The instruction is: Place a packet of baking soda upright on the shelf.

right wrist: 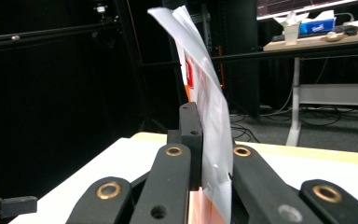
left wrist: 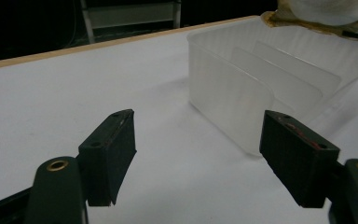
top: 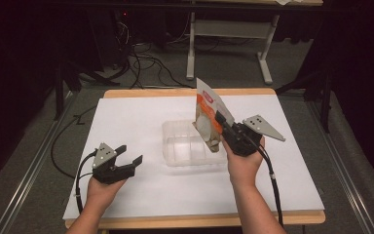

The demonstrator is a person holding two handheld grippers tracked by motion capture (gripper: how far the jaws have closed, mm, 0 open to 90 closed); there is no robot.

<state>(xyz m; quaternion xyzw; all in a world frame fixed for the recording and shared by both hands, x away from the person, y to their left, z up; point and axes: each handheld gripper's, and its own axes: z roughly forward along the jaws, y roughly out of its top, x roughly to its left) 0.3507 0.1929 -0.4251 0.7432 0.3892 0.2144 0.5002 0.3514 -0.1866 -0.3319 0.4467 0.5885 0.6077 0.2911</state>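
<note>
While upright over bin [top: 185, 146], pouch [top: 208, 114] clamped in right hand-held gripper [top: 221, 121].

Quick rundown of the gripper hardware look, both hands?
Both grippers, left gripper and right gripper, are black, with flat rectangular pads, brass-ringed pivot holes, a grey three-cornered plate with dots on top, and a black cable trailing back. Forearms are bare, no sleeves.

left gripper [top: 129, 157]: fingers apart, low over table | right gripper [top: 222, 122]: fingers clamped, raised
</note>
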